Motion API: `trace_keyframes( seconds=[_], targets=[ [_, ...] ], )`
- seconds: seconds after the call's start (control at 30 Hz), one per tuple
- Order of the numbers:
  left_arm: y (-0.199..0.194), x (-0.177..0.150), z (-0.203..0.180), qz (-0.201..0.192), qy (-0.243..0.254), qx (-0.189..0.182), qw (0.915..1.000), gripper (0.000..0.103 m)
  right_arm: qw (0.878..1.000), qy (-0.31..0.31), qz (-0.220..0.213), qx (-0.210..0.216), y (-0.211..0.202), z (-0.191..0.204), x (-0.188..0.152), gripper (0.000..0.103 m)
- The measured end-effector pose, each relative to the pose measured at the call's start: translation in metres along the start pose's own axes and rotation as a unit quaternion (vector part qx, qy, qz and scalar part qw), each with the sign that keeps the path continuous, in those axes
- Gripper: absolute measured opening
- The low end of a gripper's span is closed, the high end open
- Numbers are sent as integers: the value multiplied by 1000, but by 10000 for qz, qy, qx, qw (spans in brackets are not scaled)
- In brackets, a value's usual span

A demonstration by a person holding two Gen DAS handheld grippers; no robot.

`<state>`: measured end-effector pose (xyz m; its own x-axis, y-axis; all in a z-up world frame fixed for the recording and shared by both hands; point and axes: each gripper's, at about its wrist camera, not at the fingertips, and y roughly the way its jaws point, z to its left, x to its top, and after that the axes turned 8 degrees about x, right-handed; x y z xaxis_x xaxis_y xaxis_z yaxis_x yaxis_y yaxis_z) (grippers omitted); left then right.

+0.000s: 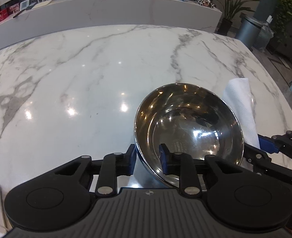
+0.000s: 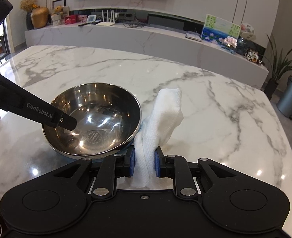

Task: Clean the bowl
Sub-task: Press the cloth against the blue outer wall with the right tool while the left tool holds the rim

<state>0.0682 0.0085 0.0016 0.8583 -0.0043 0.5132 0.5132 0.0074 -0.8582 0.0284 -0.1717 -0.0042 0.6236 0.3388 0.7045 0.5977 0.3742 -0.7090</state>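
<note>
1. Nearest the left wrist camera, the left gripper (image 1: 148, 159) straddles the near wall of the steel bowl (image 1: 187, 127) — one blue pad sits inside the bowl against the wall, the other outside it. The jaws are clamped on that wall, and the bowl looks tipped up toward the camera, though whether its base touches the tabletop cannot be told.

2. Close to the right wrist camera, the right gripper (image 2: 144, 161) is clenched on a folded white paper towel (image 2: 161, 117). The towel is pinched at its lower part between the two blue pads, and its free end stands up and away from the fingers.

3. Just left of the towel in the right wrist view, the bowl (image 2: 98, 119) lies with its right rim touching, or all but touching, the towel. The left gripper (image 2: 66, 121) reaches in from the left, its black finger dipping over the rim into the bowl.

4. Beneath all of this runs the marble table (image 1: 86, 69), white with grey veins and glossy with ceiling-light reflections.

5. Beyond the table's far edge stands a long marble sideboard (image 2: 126, 33) — it carries a white router (image 2: 106, 19), a painted picture (image 2: 219, 29) and small ornaments.

6. Farthest right, on the floor, sits a grey bin (image 2: 290, 101) beside a potted plant (image 2: 278, 65).
</note>
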Motion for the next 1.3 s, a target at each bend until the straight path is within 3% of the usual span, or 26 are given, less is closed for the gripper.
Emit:
trace_keyframes(
  seconds=[0.43,0.63,0.73,0.9,1.07,1.2,1.3],
  targets=[
    [2,-1,-4,-202,190,53,9996,23,9984,-128,481,255,16,8,-7,18],
    [2,-2,-2,-102,124,6,9999,23,9979,-108,559,293,18,8,-9,18],
    [2,-4,-1,-26,82,64,9999,26,9982,-105,542,248,16,7,-9,18],
    [-3,-7,2,48,-95,15,9999,41,9994,-1,330,66,10,0,-5,18],
    [-6,-8,2,58,-72,-29,10000,41,9999,102,73,9,1,-8,-1,18],
    [-8,-7,-1,4,46,-76,10000,29,9999,67,119,106,3,-8,-1,18],
    [-7,-7,-3,-33,109,-78,9999,29,9997,-13,188,154,5,-3,-2,18]
  ],
)
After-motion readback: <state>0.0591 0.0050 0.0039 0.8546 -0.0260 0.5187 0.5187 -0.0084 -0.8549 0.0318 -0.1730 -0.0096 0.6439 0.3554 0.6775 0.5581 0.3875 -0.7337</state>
